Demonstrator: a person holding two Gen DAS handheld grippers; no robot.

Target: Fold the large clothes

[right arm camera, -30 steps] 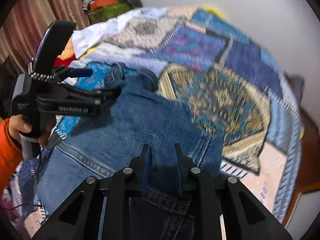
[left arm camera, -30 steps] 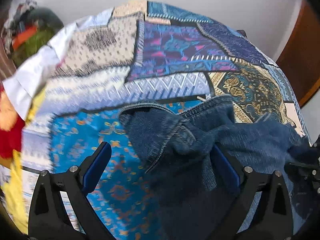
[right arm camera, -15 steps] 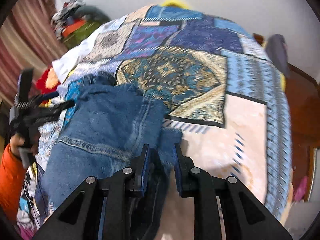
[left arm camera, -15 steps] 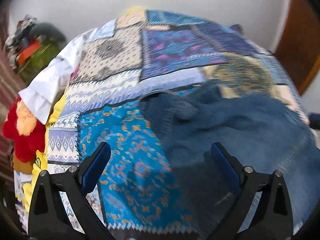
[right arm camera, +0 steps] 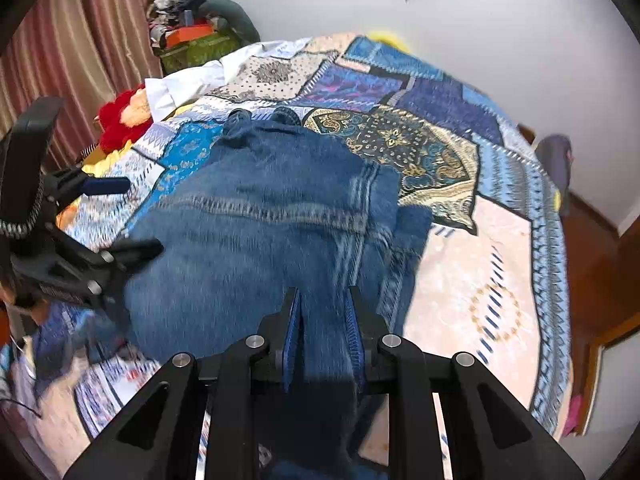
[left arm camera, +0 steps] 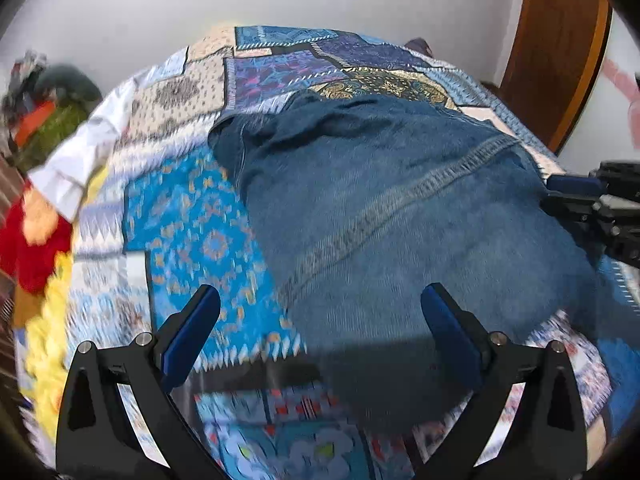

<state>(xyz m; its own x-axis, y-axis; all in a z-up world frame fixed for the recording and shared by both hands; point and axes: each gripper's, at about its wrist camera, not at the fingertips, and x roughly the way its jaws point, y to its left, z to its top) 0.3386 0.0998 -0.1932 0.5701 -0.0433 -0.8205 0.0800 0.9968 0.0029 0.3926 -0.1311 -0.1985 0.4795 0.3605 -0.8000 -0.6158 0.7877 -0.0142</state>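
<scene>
A large blue denim garment [left arm camera: 392, 216] lies spread on the patchwork bedspread [left arm camera: 192, 224], its stitched seam running across it. It also shows in the right wrist view [right arm camera: 256, 232]. My left gripper [left arm camera: 320, 316] is open and empty, its blue pads wide apart above the garment's near left edge. My right gripper [right arm camera: 322, 312] is shut on the garment's near edge, with denim pinched between its pads. The right gripper shows at the right edge of the left wrist view [left arm camera: 592, 208]; the left gripper shows at the left of the right wrist view [right arm camera: 116, 216].
A red and yellow soft item [right arm camera: 124, 116] and a white cloth [right arm camera: 188, 80] lie at the bed's left side. A pile of clothes [right arm camera: 196, 36] sits by the curtain [right arm camera: 60, 64]. A wooden door [left arm camera: 560, 40] stands at the right, wooden floor [right arm camera: 592, 248] beside the bed.
The left gripper has let go of the bunched denim and pulled back towards me. The right gripper, still holding the garment, has drawn it flat over the bed.
</scene>
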